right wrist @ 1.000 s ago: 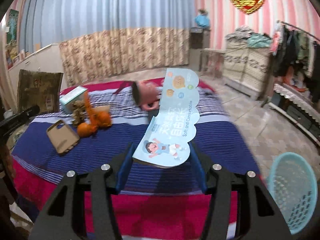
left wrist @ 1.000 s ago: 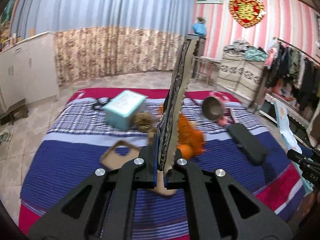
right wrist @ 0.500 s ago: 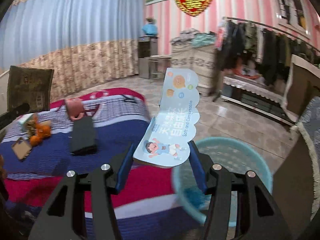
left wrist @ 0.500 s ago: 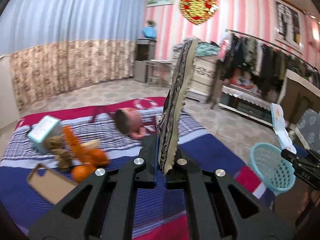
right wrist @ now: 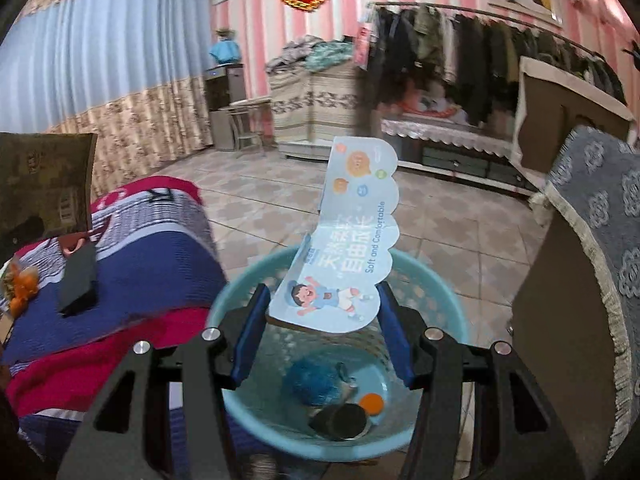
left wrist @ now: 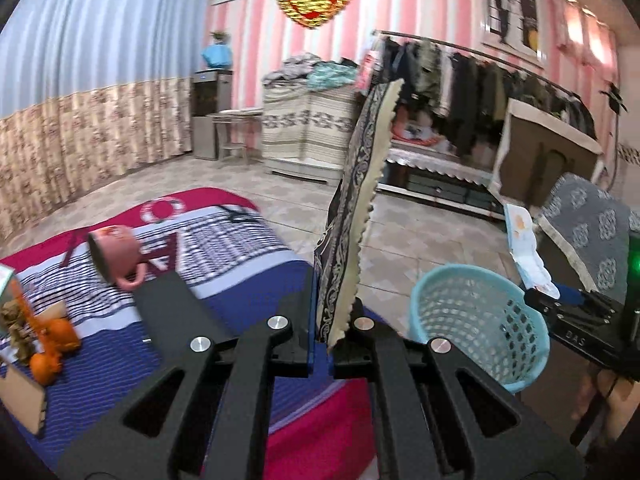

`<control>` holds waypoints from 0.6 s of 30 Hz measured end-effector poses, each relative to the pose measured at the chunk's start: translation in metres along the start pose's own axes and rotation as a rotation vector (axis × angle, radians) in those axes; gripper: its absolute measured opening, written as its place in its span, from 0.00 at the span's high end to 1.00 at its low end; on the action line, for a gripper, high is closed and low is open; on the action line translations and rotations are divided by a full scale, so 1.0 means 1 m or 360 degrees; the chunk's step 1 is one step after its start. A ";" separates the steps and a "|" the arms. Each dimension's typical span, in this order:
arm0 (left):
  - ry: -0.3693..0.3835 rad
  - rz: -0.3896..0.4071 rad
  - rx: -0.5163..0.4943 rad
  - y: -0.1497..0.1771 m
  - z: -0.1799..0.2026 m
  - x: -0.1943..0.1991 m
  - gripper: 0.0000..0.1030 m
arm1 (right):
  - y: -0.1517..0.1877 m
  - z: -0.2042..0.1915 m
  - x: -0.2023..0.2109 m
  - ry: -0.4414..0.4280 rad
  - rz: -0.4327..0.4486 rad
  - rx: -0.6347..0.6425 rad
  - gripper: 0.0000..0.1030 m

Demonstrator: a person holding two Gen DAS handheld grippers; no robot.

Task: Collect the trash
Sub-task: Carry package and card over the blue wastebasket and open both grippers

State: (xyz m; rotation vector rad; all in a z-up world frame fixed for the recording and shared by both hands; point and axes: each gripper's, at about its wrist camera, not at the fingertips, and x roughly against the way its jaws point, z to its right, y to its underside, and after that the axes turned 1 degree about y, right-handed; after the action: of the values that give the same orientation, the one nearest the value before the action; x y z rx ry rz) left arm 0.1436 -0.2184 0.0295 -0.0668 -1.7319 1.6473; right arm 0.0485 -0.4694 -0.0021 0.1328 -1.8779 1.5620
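**Two bits of trash, both headed for the bin**

Right gripper [right wrist: 322, 330] sits half-open w/ its pads pinching the blue card [right wrist: 344, 264], held right over the teal basket [right wrist: 448, 304] so it'll prob drop straight in. Left gripper [left wrist: 320, 344] is clamped tight on the patterned wrapper [left wrist: 352, 216], kept upright, basket [left wrist: 476, 320] just beside it. Further back, the bed [left wrist: 248, 296] holds a mug etc.

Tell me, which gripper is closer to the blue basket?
Right. The right gripper hangs directly over the basket; the left gripper is beside it, above the bed.
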 end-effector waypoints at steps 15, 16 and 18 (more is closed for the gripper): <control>0.0297 -0.0170 -0.0197 0.016 0.117 -0.077 0.98 | 0.018 0.070 -0.009 0.0171 -0.0041 -0.0228 0.48; 0.0303 -0.0183 -0.0213 0.019 0.123 -0.081 0.98 | 0.019 0.073 -0.009 0.0171 -0.0045 -0.0240 0.48; 0.0307 -0.0210 -0.0242 0.023 0.135 -0.092 0.98 | 0.023 0.077 -0.010 0.0165 -0.0052 -0.0265 0.48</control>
State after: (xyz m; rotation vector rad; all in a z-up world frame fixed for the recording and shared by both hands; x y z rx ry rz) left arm 0.1294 -0.3745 -0.0208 -0.1740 -1.6736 1.3665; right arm 0.0114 -0.5359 -0.0305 0.0082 -1.9046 1.3582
